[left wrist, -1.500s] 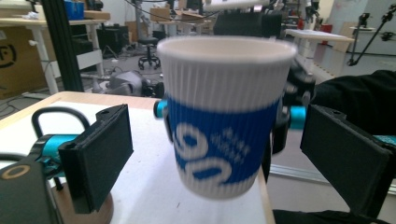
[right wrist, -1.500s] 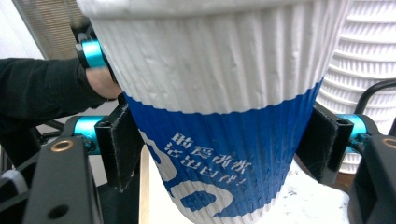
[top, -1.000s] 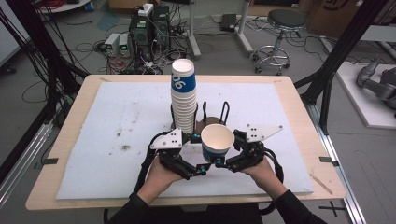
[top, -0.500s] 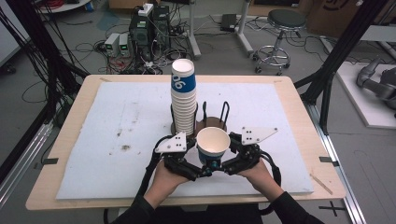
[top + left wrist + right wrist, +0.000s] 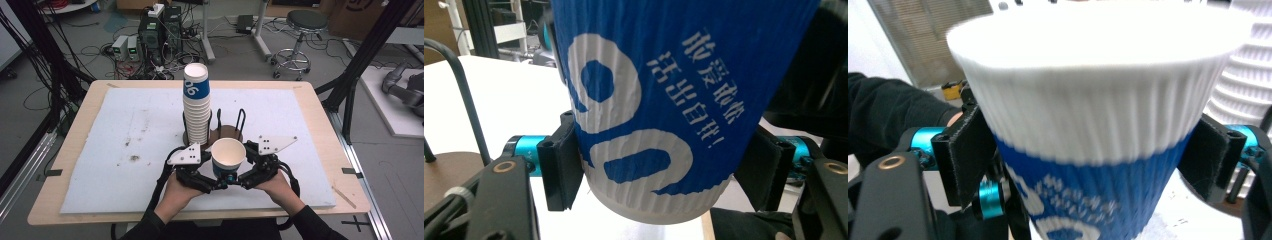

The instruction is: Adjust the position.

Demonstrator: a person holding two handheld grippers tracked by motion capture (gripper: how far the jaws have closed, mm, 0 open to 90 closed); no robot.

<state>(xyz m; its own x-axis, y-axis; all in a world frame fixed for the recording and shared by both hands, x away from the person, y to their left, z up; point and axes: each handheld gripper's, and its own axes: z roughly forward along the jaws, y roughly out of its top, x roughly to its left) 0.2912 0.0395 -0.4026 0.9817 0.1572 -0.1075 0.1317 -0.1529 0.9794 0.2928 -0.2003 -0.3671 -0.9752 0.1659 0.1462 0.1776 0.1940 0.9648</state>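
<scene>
Both tools are clamping one paper cup (image 5: 228, 157): left gripper (image 5: 216, 184) near its base, right gripper (image 5: 239, 181) opposite. At 12 o'clock, the cup stack (image 5: 197, 106) is standing. Probable next requirement: one gripper releasing.

Ribbed matt paper cup (image 5: 659, 100), blue and white print. Matt black plastic jaws on left gripper (image 5: 664, 175), anodised blue metal fittings. Pale wood desk (image 5: 75, 145), white matt foam-like mat (image 5: 125, 130), stained. Black wire holder (image 5: 240, 120).

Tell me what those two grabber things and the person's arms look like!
Both the left gripper and right gripper are black with shiny turquoise metal parts. Each carries a grey three-cornered plate dotted with small holes, and trails a black cable. The person wears dark sleeves.
</scene>
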